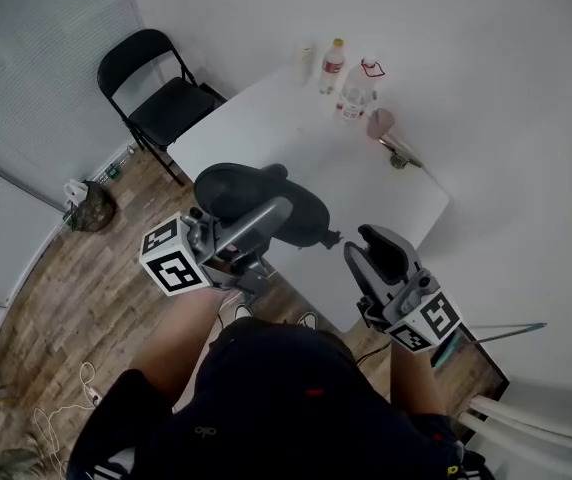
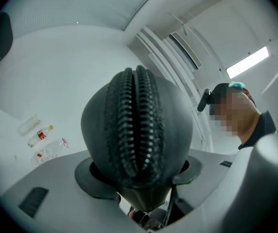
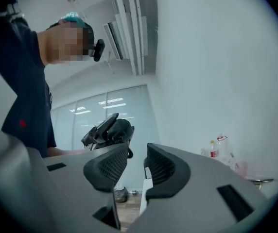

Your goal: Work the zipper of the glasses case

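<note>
The case (image 1: 262, 198) is gripped over the counter (image 1: 266, 118) edge by the jaws of the left gripper (image 1: 258, 230), its zipper (image 2: 136, 125) laid lengthwise between them, left of the nearby right gripper (image 1: 378, 251), whose jaws are kept half apart and empty.

Bright, even indoor light with soft shadows; both gripper views bulge fisheye-like, with dark corners.
</note>
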A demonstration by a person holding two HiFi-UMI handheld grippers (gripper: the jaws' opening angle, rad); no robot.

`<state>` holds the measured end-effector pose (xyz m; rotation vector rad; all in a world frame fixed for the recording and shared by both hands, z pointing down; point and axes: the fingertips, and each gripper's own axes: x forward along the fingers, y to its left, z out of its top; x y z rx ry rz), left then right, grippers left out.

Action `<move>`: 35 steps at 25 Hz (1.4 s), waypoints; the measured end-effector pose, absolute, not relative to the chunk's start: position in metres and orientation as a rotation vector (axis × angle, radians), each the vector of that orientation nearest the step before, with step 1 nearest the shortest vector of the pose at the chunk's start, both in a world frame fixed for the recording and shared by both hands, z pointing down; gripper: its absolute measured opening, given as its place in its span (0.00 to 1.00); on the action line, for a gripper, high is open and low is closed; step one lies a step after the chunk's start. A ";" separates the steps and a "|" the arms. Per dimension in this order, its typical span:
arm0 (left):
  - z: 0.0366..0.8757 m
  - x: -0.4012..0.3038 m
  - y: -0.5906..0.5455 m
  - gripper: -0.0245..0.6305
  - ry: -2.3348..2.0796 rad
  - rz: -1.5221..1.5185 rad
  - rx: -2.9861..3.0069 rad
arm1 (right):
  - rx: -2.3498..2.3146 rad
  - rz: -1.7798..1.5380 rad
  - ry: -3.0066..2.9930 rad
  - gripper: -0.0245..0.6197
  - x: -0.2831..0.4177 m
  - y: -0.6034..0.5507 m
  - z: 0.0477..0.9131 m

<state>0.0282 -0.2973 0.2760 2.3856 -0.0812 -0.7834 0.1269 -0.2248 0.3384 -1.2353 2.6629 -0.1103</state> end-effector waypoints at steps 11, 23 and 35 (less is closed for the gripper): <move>0.263 0.043 -0.312 0.47 -0.233 -0.800 2.333 | -1.416 0.003 2.697 0.24 0.072 -0.237 0.348; 0.282 0.049 -0.316 0.47 -0.337 -0.721 2.382 | -1.592 0.022 2.716 0.07 0.078 -0.254 0.359; 0.294 0.056 -0.314 0.47 -0.319 -0.580 2.445 | -1.736 0.207 2.817 0.06 0.101 -0.262 0.363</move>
